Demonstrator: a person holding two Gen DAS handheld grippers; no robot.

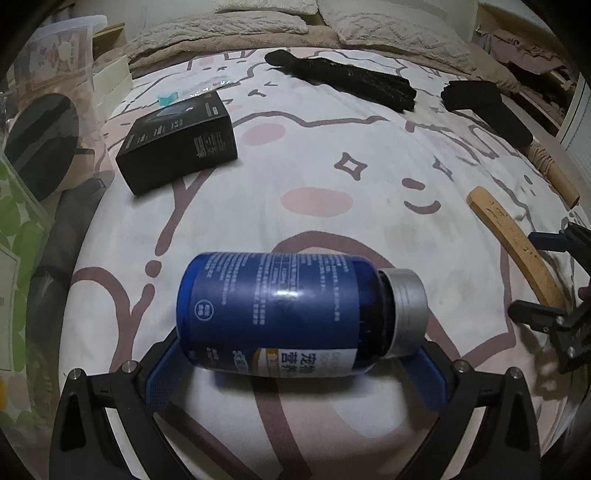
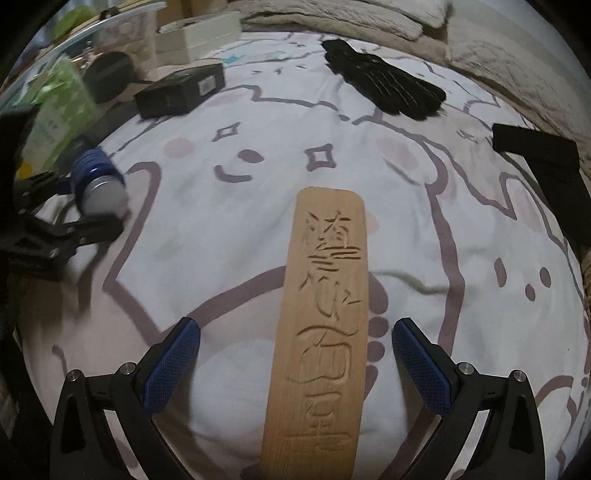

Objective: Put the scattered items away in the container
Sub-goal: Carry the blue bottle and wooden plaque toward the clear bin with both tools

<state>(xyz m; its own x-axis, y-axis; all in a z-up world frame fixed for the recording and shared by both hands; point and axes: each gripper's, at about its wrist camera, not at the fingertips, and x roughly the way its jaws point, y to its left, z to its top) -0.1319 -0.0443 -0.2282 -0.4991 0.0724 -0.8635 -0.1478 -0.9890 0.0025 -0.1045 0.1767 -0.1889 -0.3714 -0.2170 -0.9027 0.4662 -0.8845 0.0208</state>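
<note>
Blue bottle (image 1: pixel 291 314) lies sideways, silver cap to the right, pinched end to end in the left claw (image 1: pixel 295 369) just above the bed (image 1: pixel 258 192). Right claw (image 2: pixel 295 354) spread, straddling the carved wooden board (image 2: pixel 321 314) lying flat on the sheet, pads apart from it. Black box (image 1: pixel 177 144) and black gloves (image 1: pixel 343 77) lie farther up the bed.

We are in a home bedroom: a bed (image 1: pixel 388 177) with a cartoon-print sheet, plush pillows (image 1: pixel 388 33) at its head, and clothes (image 1: pixel 524 48) heaped alongside.
</note>
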